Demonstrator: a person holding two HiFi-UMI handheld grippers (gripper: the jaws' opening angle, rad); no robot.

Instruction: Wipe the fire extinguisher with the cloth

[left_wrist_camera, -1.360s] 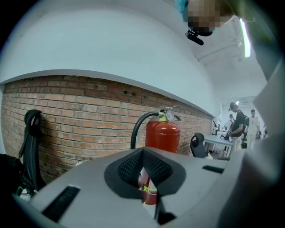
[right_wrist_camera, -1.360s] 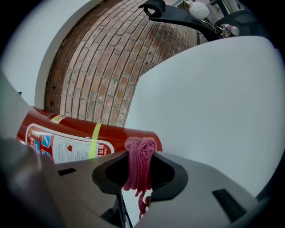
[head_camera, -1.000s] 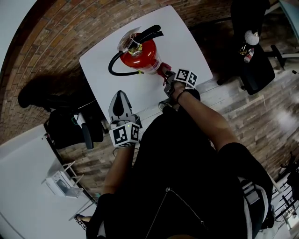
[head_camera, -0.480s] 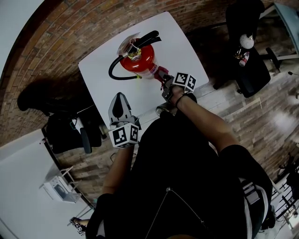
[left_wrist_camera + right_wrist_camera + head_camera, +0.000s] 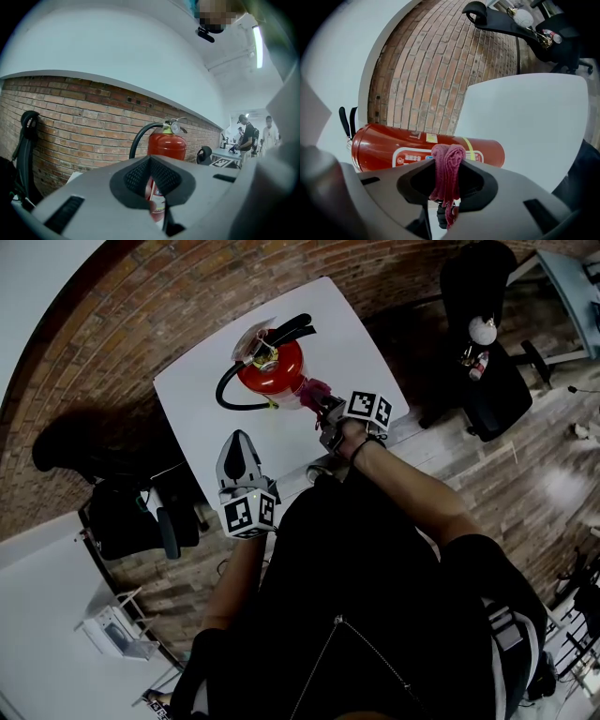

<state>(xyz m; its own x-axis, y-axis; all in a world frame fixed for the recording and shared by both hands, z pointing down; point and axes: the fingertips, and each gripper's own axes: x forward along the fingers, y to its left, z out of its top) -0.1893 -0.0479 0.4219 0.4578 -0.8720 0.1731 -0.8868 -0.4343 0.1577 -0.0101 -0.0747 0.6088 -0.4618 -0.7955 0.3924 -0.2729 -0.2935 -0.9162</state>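
An office: desk chair (image 5: 497,395), white tables (image 5: 197,418), brick wall (image 5: 70,126).

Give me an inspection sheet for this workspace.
Surface: white square table, mostly bare.
Job's things: red fire extinguisher upright on it; pink knitted cloth close beside its cylinder.
Clutter: nothing seen.
Grippers: left gripper shut, empty; right gripper shut on the cloth.
Cables: nothing seen; only the extinguisher's black hose.
Surroundings: brick wall, black office chair, wood floor.
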